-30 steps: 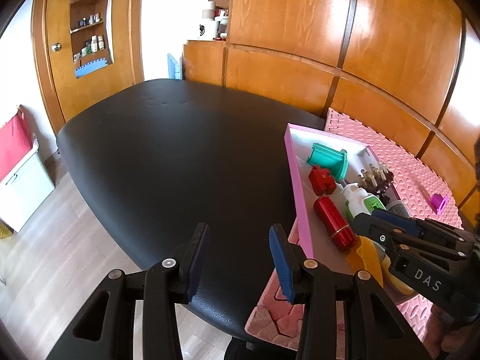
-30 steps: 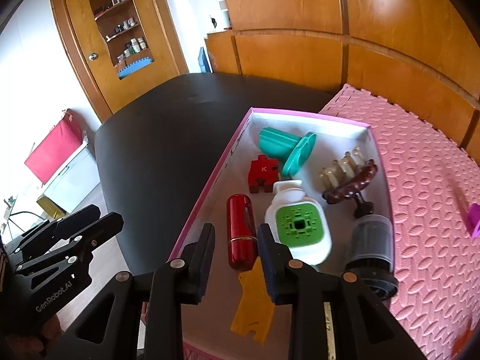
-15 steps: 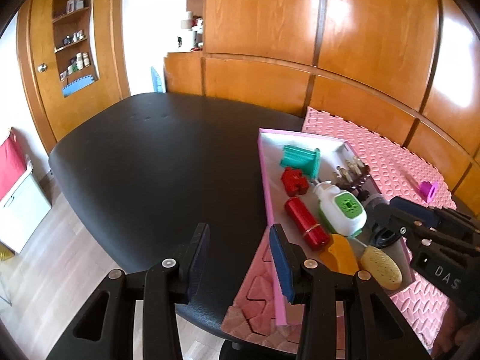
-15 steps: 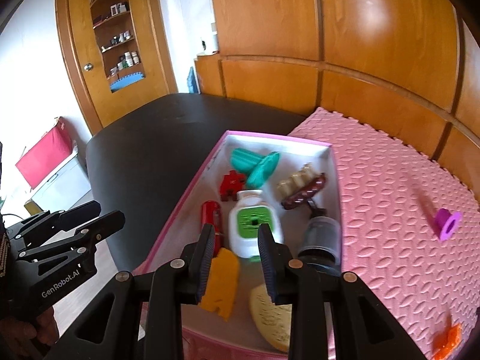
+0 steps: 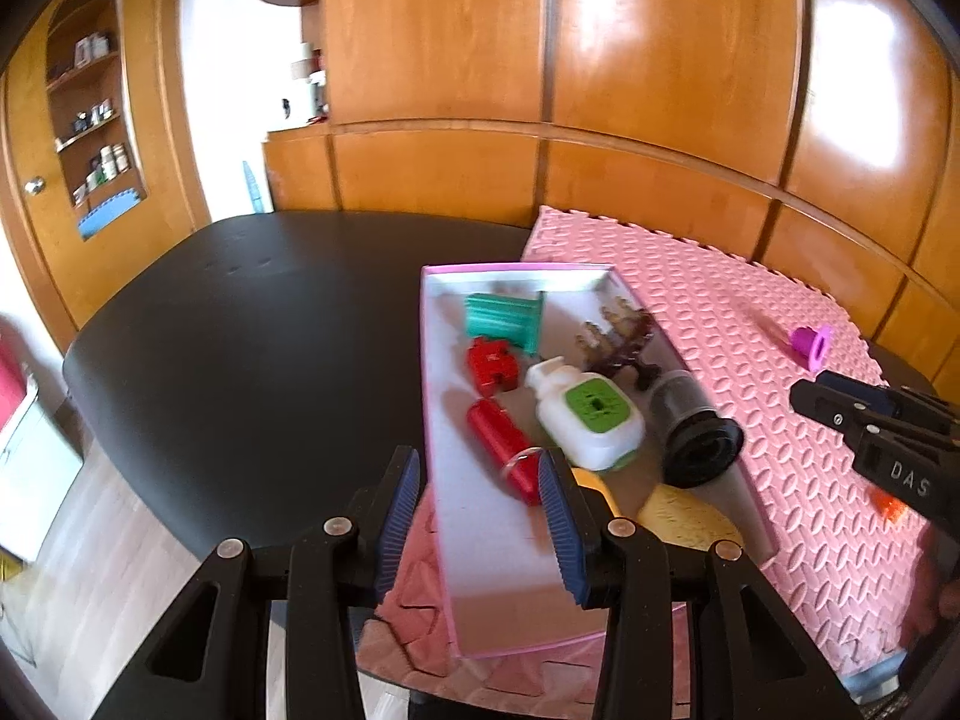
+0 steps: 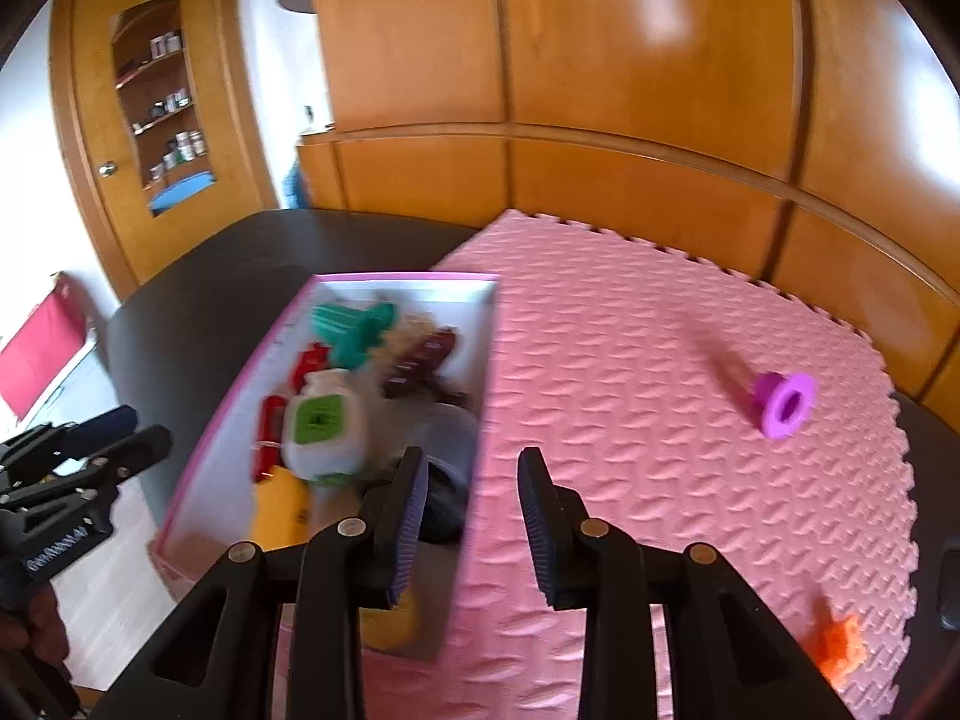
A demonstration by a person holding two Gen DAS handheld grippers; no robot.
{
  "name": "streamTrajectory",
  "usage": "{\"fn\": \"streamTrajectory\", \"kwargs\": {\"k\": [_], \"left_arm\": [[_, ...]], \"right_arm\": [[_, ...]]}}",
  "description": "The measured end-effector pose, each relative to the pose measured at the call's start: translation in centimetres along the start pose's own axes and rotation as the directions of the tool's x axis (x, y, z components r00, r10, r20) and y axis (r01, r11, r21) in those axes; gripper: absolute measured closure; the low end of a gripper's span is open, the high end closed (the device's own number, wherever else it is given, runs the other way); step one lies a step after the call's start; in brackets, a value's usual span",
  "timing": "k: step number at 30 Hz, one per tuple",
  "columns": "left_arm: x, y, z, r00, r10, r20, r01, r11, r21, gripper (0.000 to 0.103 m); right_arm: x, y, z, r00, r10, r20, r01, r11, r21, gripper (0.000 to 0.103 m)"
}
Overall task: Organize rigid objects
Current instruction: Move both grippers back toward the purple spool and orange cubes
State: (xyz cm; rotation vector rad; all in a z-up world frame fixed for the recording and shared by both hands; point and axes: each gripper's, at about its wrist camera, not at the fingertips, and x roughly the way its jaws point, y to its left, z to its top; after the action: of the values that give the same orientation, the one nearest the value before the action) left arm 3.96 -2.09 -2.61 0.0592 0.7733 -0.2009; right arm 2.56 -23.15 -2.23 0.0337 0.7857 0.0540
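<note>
A pink box [image 5: 429,360] on the pink foam mat [image 6: 660,360] holds a teal spool [image 5: 504,315], a red puzzle piece [image 5: 492,366], a red cylinder [image 5: 501,441], a white and green bottle [image 5: 591,420], a brown pronged piece [image 5: 624,342], a dark jar [image 5: 696,426] and yellow pieces [image 5: 684,519]. A purple spool [image 6: 786,402] and an orange piece [image 6: 840,648] lie loose on the mat. My left gripper [image 5: 478,462] hovers over the box's near left end, open and holding nothing. My right gripper [image 6: 473,459] hangs over the box's right wall, narrowly open, also holding nothing.
The mat covers the right part of a black table [image 5: 240,330]. Wooden panelled walls stand close behind it. A cabinet door with shelves [image 5: 96,132] is at the far left. Wooden floor shows below the table's near edge. A dark object [image 6: 948,588] sits at the mat's right edge.
Both grippers have moved right. The left went from above the bare table to above the box's near end. The right went from over the box's contents to its right wall, bringing the purple spool closer.
</note>
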Motion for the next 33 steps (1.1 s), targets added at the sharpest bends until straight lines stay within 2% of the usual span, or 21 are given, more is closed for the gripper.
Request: {"fn": "streamTrajectory", "kwargs": {"k": [5, 10, 15, 20, 23, 26, 29, 31, 33], "left_arm": [[-0.1, -1.9, 0.4, 1.000, -0.025, 0.005, 0.025, 0.999, 0.046, 0.061], [0.0, -3.7, 0.7, 0.999, -0.053, 0.004, 0.052, 0.995, 0.085, 0.059], [0.0, -5.5, 0.8, 0.997, -0.079, 0.000, 0.078, 0.989, 0.129, 0.058], [0.1, -7.7, 1.2, 0.994, -0.106, -0.004, 0.105, 0.979, 0.177, 0.058], [0.4, -9.5, 1.5, 0.992, -0.124, -0.019, 0.126, 0.969, 0.212, 0.057], [0.8, -11.7, 1.6, 0.986, -0.161, -0.040, 0.166, 0.955, 0.244, 0.052], [1.5, -13.9, 1.9, 0.979, -0.193, -0.064, 0.203, 0.941, 0.272, 0.049], [2.0, -15.2, 2.2, 0.973, -0.218, -0.083, 0.232, 0.931, 0.283, 0.039], [2.6, -16.8, 2.5, 0.965, -0.242, -0.099, 0.261, 0.921, 0.288, 0.038]], "right_arm": [[-1.0, -4.5, -0.7, 0.997, -0.078, -0.004, 0.078, 0.995, 0.055, 0.072], [-2.4, -9.6, -1.6, 0.985, -0.171, -0.018, 0.172, 0.978, 0.117, 0.072], [-3.8, -14.7, -2.8, 0.964, -0.265, -0.035, 0.267, 0.946, 0.185, 0.072], [-4.4, -20.1, -4.8, 0.931, -0.357, -0.070, 0.363, 0.895, 0.261, 0.072], [-4.3, -22.9, -6.6, 0.921, -0.376, -0.101, 0.387, 0.852, 0.352, 0.072], [-4.0, -24.9, -7.5, 0.923, -0.352, -0.156, 0.384, 0.810, 0.443, 0.072], [-4.6, -26.2, -7.8, 0.928, -0.341, -0.148, 0.368, 0.780, 0.507, 0.072], [-4.9, -26.6, -8.0, 0.929, -0.338, -0.151, 0.365, 0.766, 0.529, 0.072], [-5.0, -26.8, -8.1, 0.932, -0.330, -0.149, 0.355, 0.756, 0.550, 0.072]]}}
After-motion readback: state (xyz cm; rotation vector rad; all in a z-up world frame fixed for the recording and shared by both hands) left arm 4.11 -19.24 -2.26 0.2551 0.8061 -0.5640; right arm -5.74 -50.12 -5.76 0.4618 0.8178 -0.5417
